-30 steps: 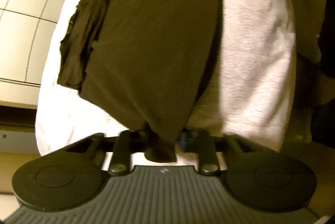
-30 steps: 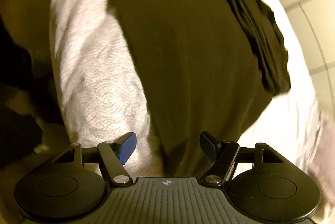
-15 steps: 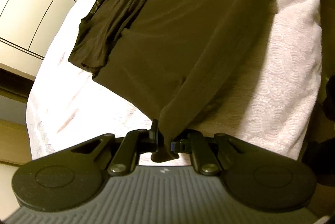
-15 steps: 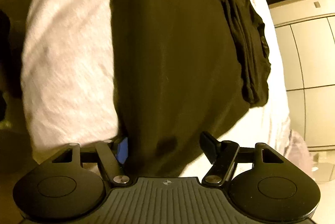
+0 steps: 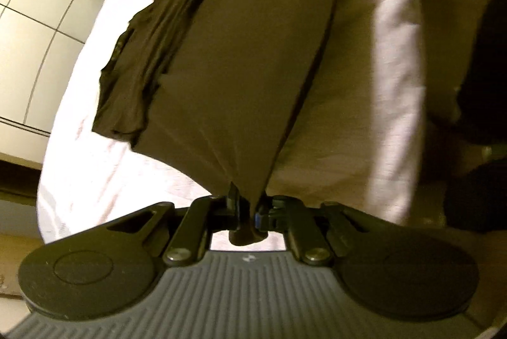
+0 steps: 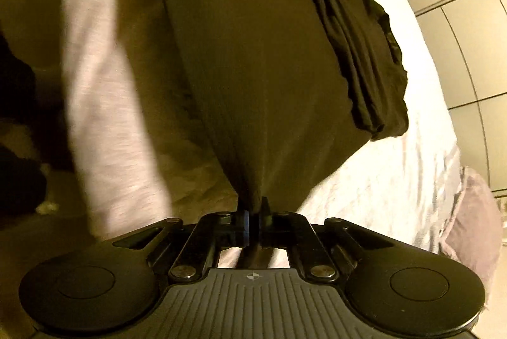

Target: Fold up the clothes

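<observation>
Both grippers have a near corner of the dark garment [image 5: 240, 60] pinched and raised off the white bedspread [image 5: 104, 168], at the bed's near edge; this looks like the start of a fold. The next move probably calls for carrying both corners together toward the bunched far end, keeping the cloth taut and level. The left gripper [image 5: 247, 212] has its jaws clamped together on the fabric. The right gripper [image 6: 252, 225] is likewise closed tight on its corner.
</observation>
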`<act>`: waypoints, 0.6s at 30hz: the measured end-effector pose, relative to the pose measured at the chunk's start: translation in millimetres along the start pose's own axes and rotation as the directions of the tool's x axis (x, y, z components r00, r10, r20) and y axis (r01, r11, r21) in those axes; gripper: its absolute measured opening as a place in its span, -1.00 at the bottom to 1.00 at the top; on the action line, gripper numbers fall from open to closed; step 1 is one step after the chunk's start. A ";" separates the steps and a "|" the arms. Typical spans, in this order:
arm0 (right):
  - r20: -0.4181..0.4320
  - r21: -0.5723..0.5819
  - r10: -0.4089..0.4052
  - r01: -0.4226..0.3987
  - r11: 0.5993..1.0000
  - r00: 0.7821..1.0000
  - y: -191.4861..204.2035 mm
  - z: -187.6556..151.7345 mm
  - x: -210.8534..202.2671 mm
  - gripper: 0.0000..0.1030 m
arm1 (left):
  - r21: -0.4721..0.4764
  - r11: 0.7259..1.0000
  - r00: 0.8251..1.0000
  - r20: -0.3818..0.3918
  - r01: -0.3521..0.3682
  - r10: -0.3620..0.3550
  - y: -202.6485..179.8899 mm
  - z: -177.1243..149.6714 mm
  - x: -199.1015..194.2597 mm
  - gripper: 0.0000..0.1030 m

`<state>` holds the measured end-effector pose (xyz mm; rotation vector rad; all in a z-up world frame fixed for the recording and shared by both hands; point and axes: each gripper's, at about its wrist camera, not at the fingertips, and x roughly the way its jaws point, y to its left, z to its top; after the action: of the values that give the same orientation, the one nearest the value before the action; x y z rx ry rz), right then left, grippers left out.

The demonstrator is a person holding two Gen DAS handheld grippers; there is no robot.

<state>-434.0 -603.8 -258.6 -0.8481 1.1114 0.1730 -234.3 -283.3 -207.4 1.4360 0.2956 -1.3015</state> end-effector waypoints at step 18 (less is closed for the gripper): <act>-0.008 0.039 0.353 -0.352 0.935 0.936 -4.9 -22.9 -125.0 -0.96 | -0.230 0.925 0.945 -0.054 0.301 -0.321 -4.7 9.3 -109.7 -0.90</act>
<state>-506.0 -587.9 -154.9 -0.6105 1.2716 0.4444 -282.4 -238.5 -118.9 1.2953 0.7322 -1.4086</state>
